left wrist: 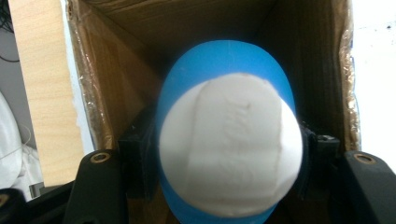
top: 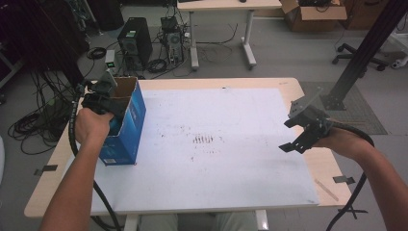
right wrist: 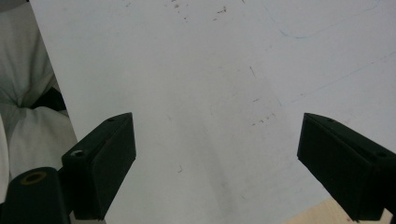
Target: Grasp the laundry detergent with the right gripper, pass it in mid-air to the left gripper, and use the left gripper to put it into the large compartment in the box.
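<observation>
A: High view: what lies on the worktop (top: 308,163), from the largest thing down?

B: A white sheet (top: 216,144) covers most of it. An open blue box (top: 126,126) stands near its left edge.

A: And the left gripper (top: 103,98)?

B: It reaches into the box; in the left gripper view its fingers (left wrist: 137,158) clamp a blue-and-white ball (left wrist: 229,140) inside the cardboard walls.

A: The right gripper (top: 300,132)?

B: Fingers (right wrist: 105,154) wide apart, holding nothing, over the sheet's right edge.

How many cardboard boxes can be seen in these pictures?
2. The blue cardboard box stands open at the table's left edge, by the left gripper. A brown cardboard box sits on the floor, far right. Others may be hidden.
</observation>
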